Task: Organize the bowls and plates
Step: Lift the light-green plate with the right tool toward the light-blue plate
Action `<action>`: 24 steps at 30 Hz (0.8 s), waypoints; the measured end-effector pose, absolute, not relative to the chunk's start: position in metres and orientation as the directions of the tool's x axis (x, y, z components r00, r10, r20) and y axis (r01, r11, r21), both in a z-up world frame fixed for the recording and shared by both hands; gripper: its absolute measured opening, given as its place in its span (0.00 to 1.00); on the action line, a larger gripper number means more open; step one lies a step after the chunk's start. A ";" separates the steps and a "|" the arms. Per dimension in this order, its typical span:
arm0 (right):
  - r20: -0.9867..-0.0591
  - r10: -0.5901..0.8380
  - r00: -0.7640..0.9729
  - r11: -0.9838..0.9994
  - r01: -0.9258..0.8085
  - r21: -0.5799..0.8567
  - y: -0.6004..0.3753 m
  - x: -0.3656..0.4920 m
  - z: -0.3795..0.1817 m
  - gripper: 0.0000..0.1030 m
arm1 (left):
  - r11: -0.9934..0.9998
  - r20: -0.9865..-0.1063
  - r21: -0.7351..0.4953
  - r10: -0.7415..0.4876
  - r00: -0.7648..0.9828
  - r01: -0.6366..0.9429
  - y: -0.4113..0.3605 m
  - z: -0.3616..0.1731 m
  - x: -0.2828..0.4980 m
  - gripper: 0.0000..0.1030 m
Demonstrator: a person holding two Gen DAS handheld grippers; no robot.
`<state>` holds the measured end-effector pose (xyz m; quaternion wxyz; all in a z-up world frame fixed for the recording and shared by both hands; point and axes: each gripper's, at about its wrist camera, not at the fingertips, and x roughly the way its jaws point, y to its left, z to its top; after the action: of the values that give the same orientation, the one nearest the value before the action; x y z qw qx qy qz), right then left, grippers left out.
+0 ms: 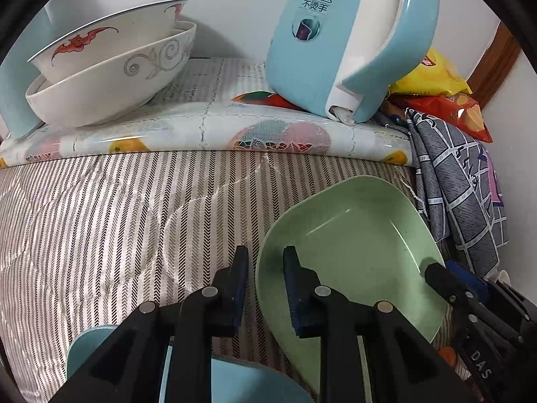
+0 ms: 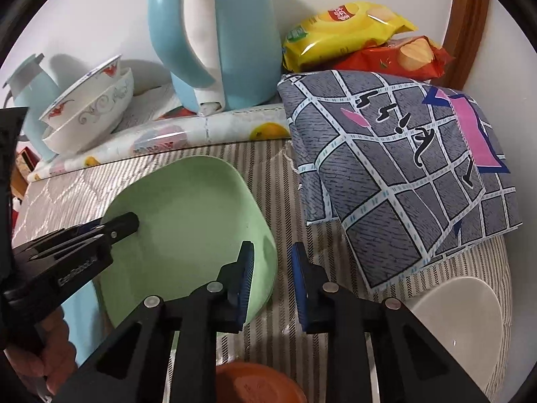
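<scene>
A pale green square plate [image 1: 355, 245] lies on the striped cloth; it also shows in the right wrist view [image 2: 191, 228]. My left gripper [image 1: 265, 268] is open and straddles its left rim, one finger inside, one outside. My right gripper [image 2: 270, 265] is open and straddles its right rim the same way. Neither clamps it. Two white bowls [image 1: 110, 67] are nested at the back left, the upper one with red bat motifs. A blue plate [image 1: 235, 383] lies under my left gripper. A white plate [image 2: 466, 319] and an orange dish [image 2: 258, 386] lie near my right gripper.
A blue-and-white kettle [image 1: 349, 43] stands on a fruit-print board [image 1: 214, 131] at the back. A folded grey patterned cloth [image 2: 396, 174] lies to the right, with yellow [image 2: 345, 30] and red snack bags [image 2: 402, 57] behind it. A blue flask [image 2: 30, 100] stands far left by the wall.
</scene>
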<state>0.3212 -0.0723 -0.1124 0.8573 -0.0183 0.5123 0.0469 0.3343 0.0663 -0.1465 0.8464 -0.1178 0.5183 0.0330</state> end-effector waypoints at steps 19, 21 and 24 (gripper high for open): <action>-0.853 0.057 0.519 0.996 -0.088 0.013 -0.075 0.323 -0.109 0.09 | 0.972 -0.845 -0.195 -0.099 0.526 -0.131 0.053 -0.131 0.337 0.13; -0.848 0.059 0.527 0.996 -0.083 0.017 -0.078 0.322 -0.102 0.09 | 0.972 -0.837 -0.200 -0.103 0.537 -0.125 0.052 -0.124 0.335 0.13; -0.839 0.067 0.539 0.997 -0.077 0.030 -0.084 0.318 -0.092 0.09 | 0.972 -0.828 -0.205 -0.110 0.550 -0.115 0.051 -0.112 0.329 0.13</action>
<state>0.3178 -0.0836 -0.0924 0.8773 -0.0052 0.4781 0.0410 0.3295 0.0513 -0.1123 0.8723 -0.1186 0.4743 0.0017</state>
